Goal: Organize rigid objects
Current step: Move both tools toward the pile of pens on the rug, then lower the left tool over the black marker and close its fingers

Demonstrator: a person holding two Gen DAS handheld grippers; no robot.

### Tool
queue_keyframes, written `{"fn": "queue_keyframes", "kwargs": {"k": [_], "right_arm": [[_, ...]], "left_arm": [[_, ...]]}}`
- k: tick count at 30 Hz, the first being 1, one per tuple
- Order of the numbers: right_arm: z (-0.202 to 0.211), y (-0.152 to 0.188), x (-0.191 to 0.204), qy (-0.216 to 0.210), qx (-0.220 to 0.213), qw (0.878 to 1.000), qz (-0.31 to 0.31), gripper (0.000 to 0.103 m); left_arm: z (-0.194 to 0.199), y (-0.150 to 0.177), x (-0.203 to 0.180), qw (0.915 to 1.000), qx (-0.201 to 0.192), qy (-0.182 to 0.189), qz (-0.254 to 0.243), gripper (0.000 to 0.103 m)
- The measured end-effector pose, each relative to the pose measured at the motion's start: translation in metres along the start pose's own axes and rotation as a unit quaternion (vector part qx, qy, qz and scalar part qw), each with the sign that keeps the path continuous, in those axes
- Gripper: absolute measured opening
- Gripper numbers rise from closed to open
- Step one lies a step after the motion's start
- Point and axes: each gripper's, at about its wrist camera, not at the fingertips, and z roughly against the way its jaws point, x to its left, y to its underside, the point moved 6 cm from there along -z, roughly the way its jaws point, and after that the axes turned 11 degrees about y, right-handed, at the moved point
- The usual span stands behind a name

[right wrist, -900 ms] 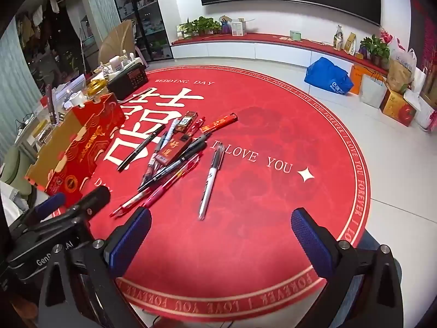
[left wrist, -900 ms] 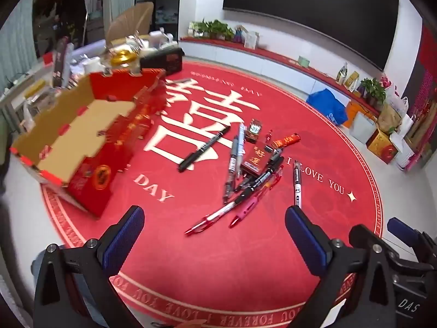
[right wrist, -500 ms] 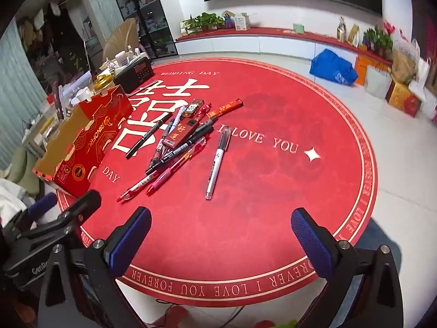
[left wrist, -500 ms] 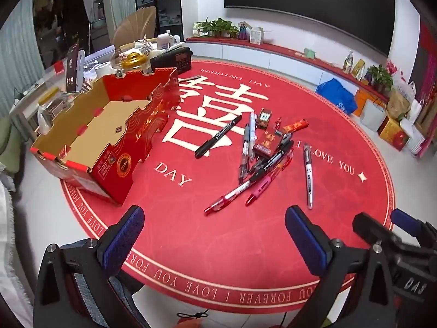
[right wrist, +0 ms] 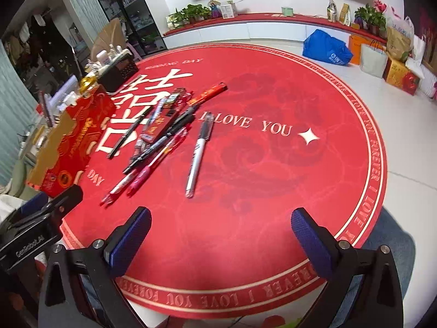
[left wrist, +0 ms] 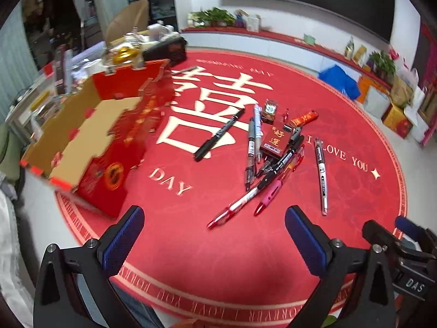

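Several pens and small red boxes lie in a loose pile point(left wrist: 273, 153) on a round red tablecloth point(left wrist: 191, 246); the pile also shows in the right wrist view point(right wrist: 161, 136). A white pen point(right wrist: 197, 155) lies apart to the pile's right. An open red cardboard box point(left wrist: 90, 142) stands at the left, empty inside. My left gripper point(left wrist: 213, 235) is open and empty, above the table's near edge, short of the pens. My right gripper point(right wrist: 221, 235) is open and empty, to the right of the left one.
A black radio point(left wrist: 166, 50), a gold-capped bottle point(left wrist: 124, 53) and clutter stand behind the box. The table's round edge point(right wrist: 218, 309) is just under the grippers. Bags and boxes point(right wrist: 382, 54) sit on the floor far right.
Both views have shifted: the pens and box look nearer and larger than half a second ago, so both grippers moved in toward the table. Both stay open and empty.
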Motion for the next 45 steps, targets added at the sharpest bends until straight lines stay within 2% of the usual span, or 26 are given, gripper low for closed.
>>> {"fn": "queue_keyframes", "kwargs": {"k": [6,15,21,27,33,37,40,45], "right_arm": [[-0.019,-0.016,-0.003,0.020,0.025,0.999,-0.005,0.103],[-0.037,-0.044,0.016,0.036,0.037,0.999,0.013,0.103],[-0.045,-0.053,0.026,0.038,0.045,0.998,0.020,0.103],[-0.052,-0.052,0.031,0.040,0.054,0.997,0.026,0.103],[-0.057,-0.051,0.033,0.043,0.063,0.997,0.030,0.103],[-0.056,-0.052,0.033,0.044,0.062,0.997,0.031,0.103],[-0.056,-0.054,0.033,0.044,0.058,0.997,0.031,0.103],[-0.058,-0.056,0.034,0.045,0.057,0.997,0.028,0.103]], "left_arm": [[-0.039,-0.022,0.003,0.9992,0.021,0.033,-0.009,0.103],[-0.059,-0.065,0.019,0.9984,0.007,0.052,-0.019,0.103],[-0.081,-0.084,0.034,0.9986,0.009,0.037,-0.038,0.103],[-0.102,-0.087,0.049,0.9984,0.026,0.021,-0.046,0.103],[-0.119,-0.086,0.041,0.9968,0.040,0.015,-0.068,0.103],[-0.133,-0.086,0.041,0.9950,0.048,-0.014,-0.086,0.103],[-0.139,-0.086,0.047,0.9956,0.054,-0.019,-0.074,0.103],[-0.129,-0.090,0.049,0.9970,0.037,-0.014,-0.067,0.103]]}}
